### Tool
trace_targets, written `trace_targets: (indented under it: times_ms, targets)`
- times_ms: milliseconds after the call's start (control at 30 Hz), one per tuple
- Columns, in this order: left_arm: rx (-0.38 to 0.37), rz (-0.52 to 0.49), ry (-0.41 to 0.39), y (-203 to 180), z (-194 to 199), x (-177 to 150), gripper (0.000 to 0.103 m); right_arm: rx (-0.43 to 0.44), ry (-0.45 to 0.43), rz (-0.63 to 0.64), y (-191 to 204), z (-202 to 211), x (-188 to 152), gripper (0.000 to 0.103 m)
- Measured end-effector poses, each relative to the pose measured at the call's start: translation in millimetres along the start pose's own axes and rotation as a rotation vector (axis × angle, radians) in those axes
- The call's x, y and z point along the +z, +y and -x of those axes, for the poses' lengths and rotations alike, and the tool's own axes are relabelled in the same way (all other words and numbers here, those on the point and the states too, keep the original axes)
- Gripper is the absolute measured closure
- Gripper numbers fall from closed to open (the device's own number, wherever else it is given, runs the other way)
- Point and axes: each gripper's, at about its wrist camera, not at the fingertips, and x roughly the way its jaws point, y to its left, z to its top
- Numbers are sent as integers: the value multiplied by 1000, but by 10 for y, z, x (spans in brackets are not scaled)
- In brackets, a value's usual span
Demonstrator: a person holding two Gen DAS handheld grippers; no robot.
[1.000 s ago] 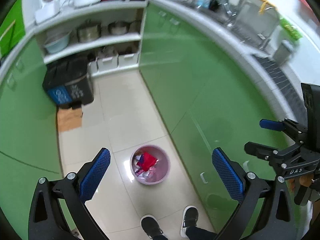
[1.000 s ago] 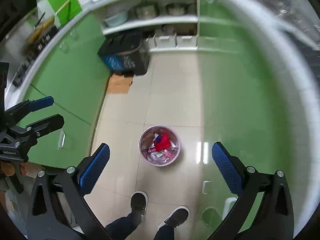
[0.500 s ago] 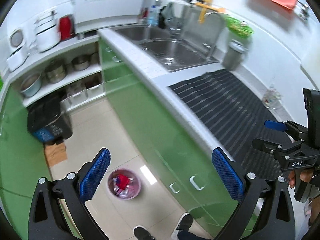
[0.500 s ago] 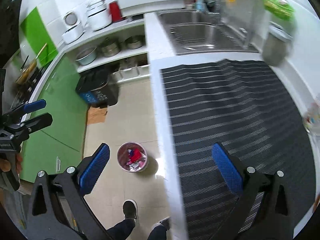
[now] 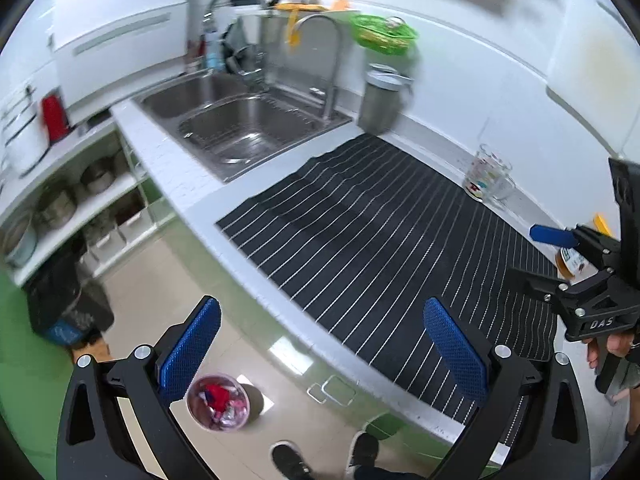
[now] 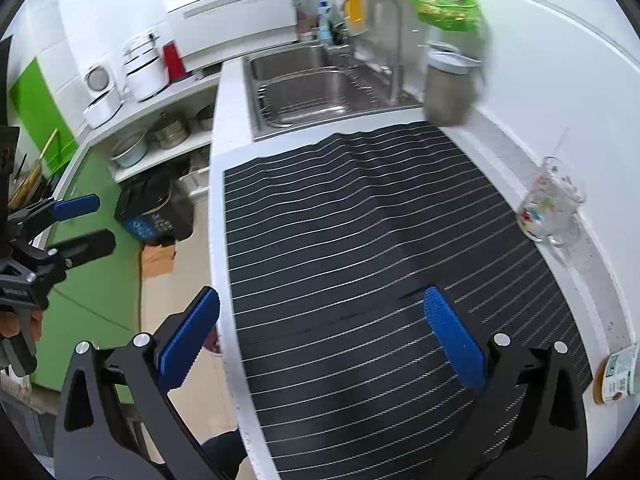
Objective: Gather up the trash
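We are holding the left gripper [image 5: 320,350] and right gripper [image 6: 322,338] spread wide, grasping nothing, above the striped mat [image 6: 360,240], while the pink trash bin [image 5: 218,402] is sitting lower left on the floor.

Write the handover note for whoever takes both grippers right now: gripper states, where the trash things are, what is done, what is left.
Left gripper: open, empty, held above the countertop's front edge.
Right gripper: open, empty, over the black striped mat.
Small pink waste bin stands on the floor by the green cabinets, already holding red and pink scraps.
Orange-lidded labelled jar sits at the mat's far right end near the wall; printed glass mug stands by the wall further along. Whether either counts as trash cannot be told.
Done: some trash is in the bin. Left: probably check the counter for trash and drop it in the bin.
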Motion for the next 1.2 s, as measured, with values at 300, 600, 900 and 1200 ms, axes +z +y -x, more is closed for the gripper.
trace_targets:
  times_ms: [300,600,900,1200]
  targets:
    - [-40,-168,11,-306,-195,324,5,-79,-54,-117,-199,252,1,3]
    - [-111,-163,39,-283,-358,546,5,-113,-75,-149,-278,301,101,3]
    - [-66,-161,45,-271,-400,565,5,-122,-62,-150,-239,240,126,3]
    - [-73,-148,45,-249,-394,574,5,-112,-67,-151,-239,226,161,3]
